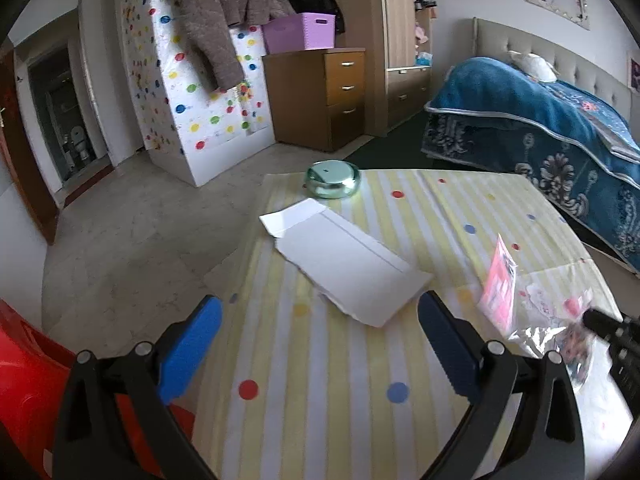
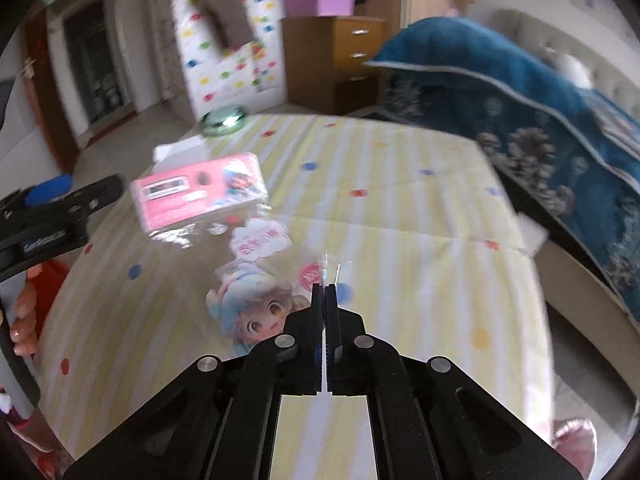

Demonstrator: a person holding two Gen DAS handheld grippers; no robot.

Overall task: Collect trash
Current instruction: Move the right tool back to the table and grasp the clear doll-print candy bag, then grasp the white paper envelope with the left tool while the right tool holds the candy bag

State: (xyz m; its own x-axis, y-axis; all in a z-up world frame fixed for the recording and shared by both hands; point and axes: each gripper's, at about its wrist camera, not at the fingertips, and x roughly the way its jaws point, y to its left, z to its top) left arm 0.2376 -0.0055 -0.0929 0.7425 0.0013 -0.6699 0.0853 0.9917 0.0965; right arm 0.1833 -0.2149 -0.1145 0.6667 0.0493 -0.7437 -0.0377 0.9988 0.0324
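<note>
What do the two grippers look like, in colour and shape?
Both have black curved frames with round silver rivets. The left gripper carries thick blue pads on its fingers. The right gripper looks all black, with thin flat fingers. White lettering marks the left one's side.

Left gripper: black linkage frame, round silver pivot pins, blue ridged pads. Right gripper: same black frame, four silver pins, thin black fingers. Small white lettering on the left unit's side, unreadable.
</note>
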